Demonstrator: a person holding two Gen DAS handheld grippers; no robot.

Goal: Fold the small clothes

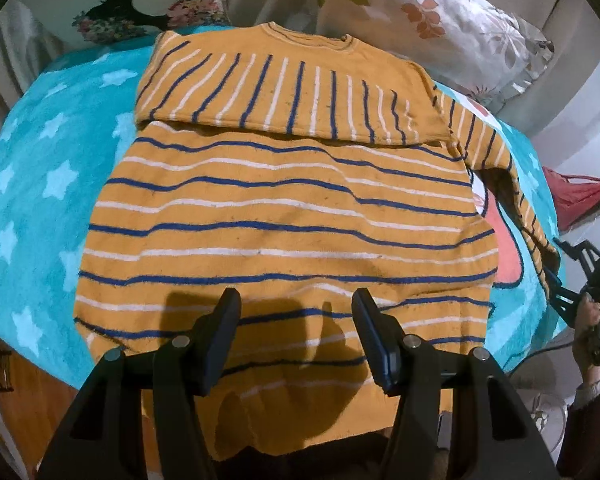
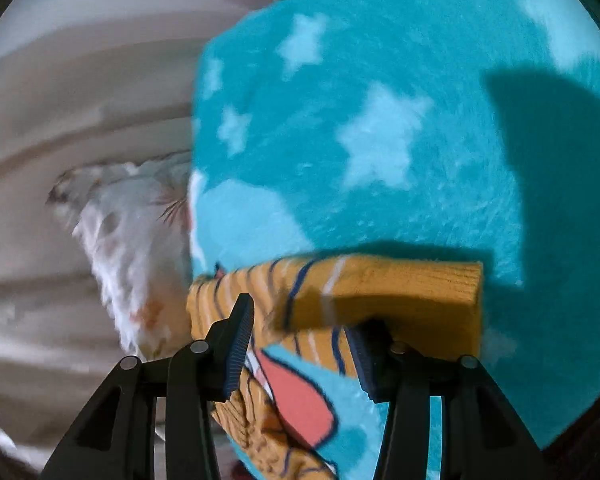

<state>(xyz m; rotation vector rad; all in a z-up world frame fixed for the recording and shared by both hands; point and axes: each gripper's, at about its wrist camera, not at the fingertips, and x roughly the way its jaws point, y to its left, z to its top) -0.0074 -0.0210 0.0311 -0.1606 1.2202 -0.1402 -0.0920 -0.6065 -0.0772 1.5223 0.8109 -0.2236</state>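
A small orange sweater (image 1: 284,216) with blue and white stripes lies flat on a turquoise star blanket (image 1: 36,184). One sleeve (image 1: 268,96) is folded across the chest. The other sleeve (image 1: 496,160) trails off to the right. My left gripper (image 1: 296,304) is open and empty above the sweater's hem. In the right wrist view, my right gripper (image 2: 300,320) is open, its fingers either side of that sleeve's cuff end (image 2: 380,292); whether they touch it is unclear. The right gripper also shows in the left wrist view (image 1: 556,276).
Floral pillows (image 1: 440,20) lie behind the blanket. A red object (image 1: 576,196) sits at the right. A brown wooden surface (image 1: 28,400) shows under the blanket's near-left edge. White bedding (image 2: 80,120) lies beside the blanket (image 2: 380,100) in the right wrist view.
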